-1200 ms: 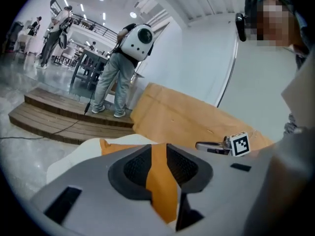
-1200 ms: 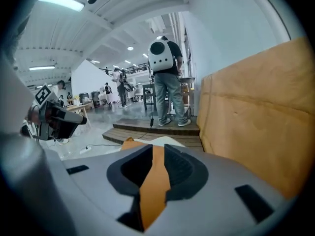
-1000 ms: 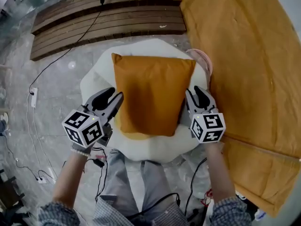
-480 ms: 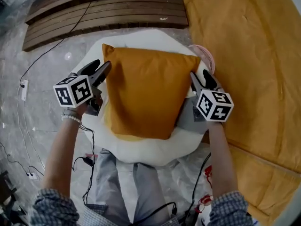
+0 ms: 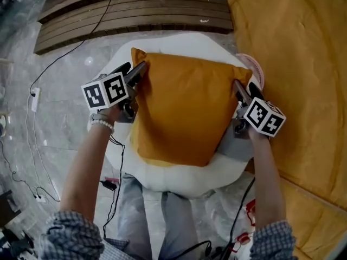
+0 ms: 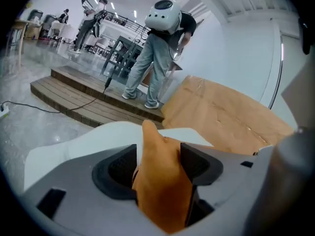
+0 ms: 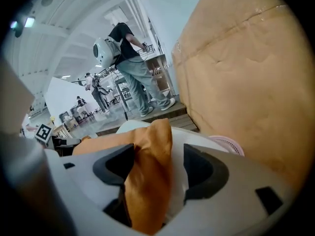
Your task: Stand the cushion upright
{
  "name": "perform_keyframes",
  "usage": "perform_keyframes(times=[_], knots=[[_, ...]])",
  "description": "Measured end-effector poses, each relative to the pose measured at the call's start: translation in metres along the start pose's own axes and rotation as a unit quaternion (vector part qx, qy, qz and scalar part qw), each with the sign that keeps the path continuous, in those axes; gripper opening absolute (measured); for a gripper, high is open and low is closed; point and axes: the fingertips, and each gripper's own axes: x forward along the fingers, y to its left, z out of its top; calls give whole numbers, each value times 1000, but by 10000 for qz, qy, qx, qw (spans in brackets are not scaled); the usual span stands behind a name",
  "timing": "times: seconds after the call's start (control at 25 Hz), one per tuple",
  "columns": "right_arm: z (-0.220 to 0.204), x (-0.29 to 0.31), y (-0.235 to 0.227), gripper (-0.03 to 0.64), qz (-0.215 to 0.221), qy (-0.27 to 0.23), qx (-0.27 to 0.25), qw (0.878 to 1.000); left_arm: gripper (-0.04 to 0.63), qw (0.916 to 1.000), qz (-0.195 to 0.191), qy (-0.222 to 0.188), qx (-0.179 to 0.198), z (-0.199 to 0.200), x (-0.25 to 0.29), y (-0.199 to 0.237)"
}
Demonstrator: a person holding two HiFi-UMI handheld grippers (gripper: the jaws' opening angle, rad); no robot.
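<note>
A big brown sheet (image 5: 303, 64) is seen at 3 o'clock of the white round seat (image 5: 179, 175), and a wooden step (image 5: 135, 15) at 12 o'clock. The orange cushion (image 5: 184, 112) is laid on the seat. Its 11 o'clock corner is found between the jaws of the left tongs (image 5: 132, 70), its 1 o'clock corner between those of the right tongs (image 5: 245, 90). Both tongs have just been opened wide and are not pressed on the cushion.
</note>
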Motion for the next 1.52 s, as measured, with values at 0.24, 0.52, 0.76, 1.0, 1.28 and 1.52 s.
perform_keyframes(times=[0.24,0.52,0.76,1.0,1.28,1.52], knots=[[1,-8,34,127,308,30,-710,9970,199,9996,-233,47,-158,-4,-3,-9],[-11,-25,40,101,176,88,-825,9964,140,9944,-275,686,756,-22,-15,-20],[-21,-69,62,97,153,158,-1060,9941,127,9890,-433,1041,960,-32,-54,-30],[-30,-113,82,94,113,281,-1270,9914,115,9846,-495,1251,1115,-42,-98,-43],[-46,-172,107,89,82,492,-1258,9908,100,9819,-462,1432,1151,-59,-158,-57],[-51,-194,117,83,35,560,-1163,9916,94,9830,-354,1465,1052,-64,-179,-61]])
